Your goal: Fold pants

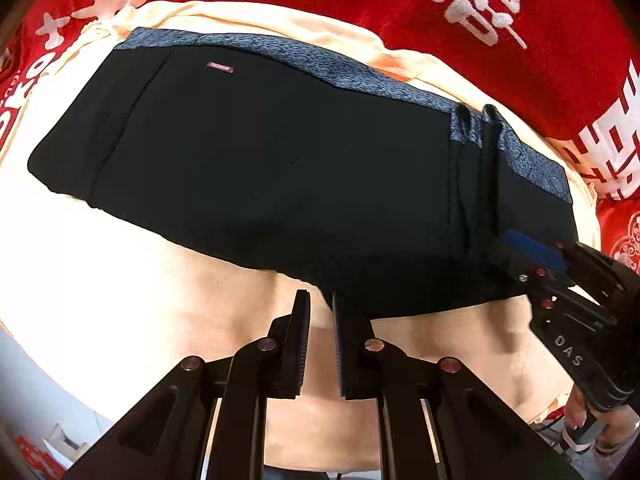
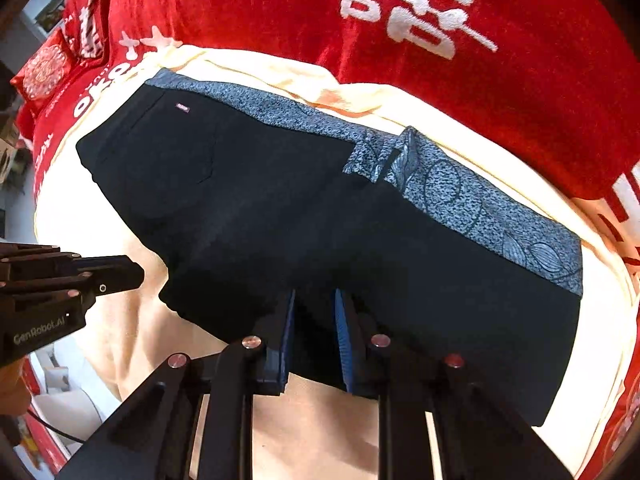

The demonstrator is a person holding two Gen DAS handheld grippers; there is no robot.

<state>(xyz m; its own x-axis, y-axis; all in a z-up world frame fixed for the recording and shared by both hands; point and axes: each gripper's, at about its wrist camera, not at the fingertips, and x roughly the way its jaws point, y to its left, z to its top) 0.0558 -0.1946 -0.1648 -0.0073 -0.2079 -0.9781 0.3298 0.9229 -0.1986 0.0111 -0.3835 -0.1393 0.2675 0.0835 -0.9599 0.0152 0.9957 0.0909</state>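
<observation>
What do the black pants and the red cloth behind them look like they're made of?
The black pants look like a smooth, matte stretch knit, lying flat with soft rounded folds; their waistband is a speckled grey-blue printed fabric. The red cloth looks plush, like velvet or fleece, with a light sheen and raised white embroidered-looking characters. The exact fibres can't be told from here.

Left gripper [image 1: 321, 300]: jaws narrowly parted, nothing held between pads, tips poised just short of pants [image 1: 260, 152] near edge. Seen from right wrist view as black body entering from left side, level, fingers pointing right. Right gripper [image 2: 315, 300]: jaws set narrowly apart, tips laid over pants edge, dark cloth seen between blue pads; grip cannot be confirmed. Bare fingers [image 1: 578, 416] seen under right gripper body.
</observation>
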